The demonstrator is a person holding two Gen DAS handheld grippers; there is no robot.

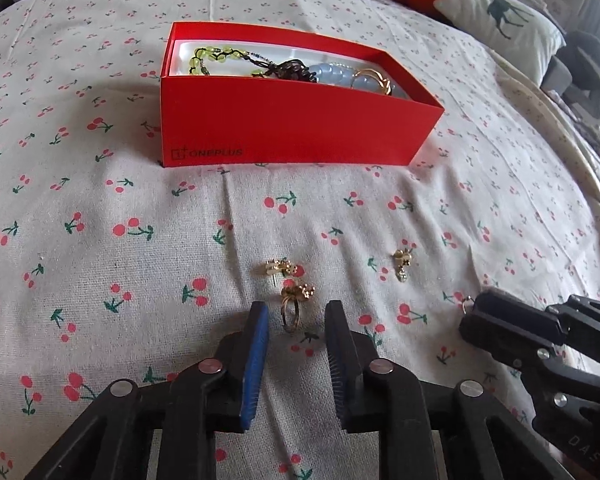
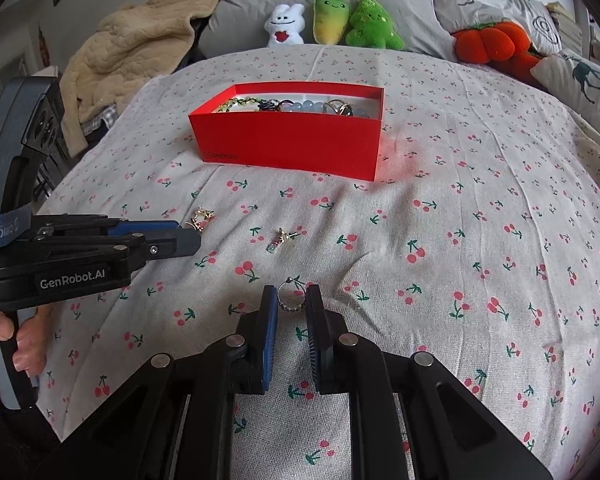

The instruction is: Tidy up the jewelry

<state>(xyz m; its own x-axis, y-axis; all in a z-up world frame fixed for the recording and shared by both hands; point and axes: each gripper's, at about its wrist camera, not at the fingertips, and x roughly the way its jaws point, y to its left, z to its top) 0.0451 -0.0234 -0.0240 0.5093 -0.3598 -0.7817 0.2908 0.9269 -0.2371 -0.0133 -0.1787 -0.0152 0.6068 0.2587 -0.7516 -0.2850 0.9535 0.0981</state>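
- Already stowed: the red box (image 1: pixel 300 128) holds beaded bracelets (image 1: pixel 340 74).
- Right gripper (image 2: pixel 292 292) is clamped on a hoop earring (image 2: pixel 290 308), well short of the box.
- Left gripper (image 1: pixel 296 308) has its jaws apart around a gold ring (image 1: pixel 299 293) lying on the bedsheet (image 1: pixel 100 260).
- 2 more pieces remain: a gold stud earring (image 1: pixel 281 268) and a dangling earring (image 1: pixel 402 265).

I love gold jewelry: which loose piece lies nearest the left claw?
The flower-topped gold ring, between the fingers of the left claw; the stud earring and drop earring lie farther out.
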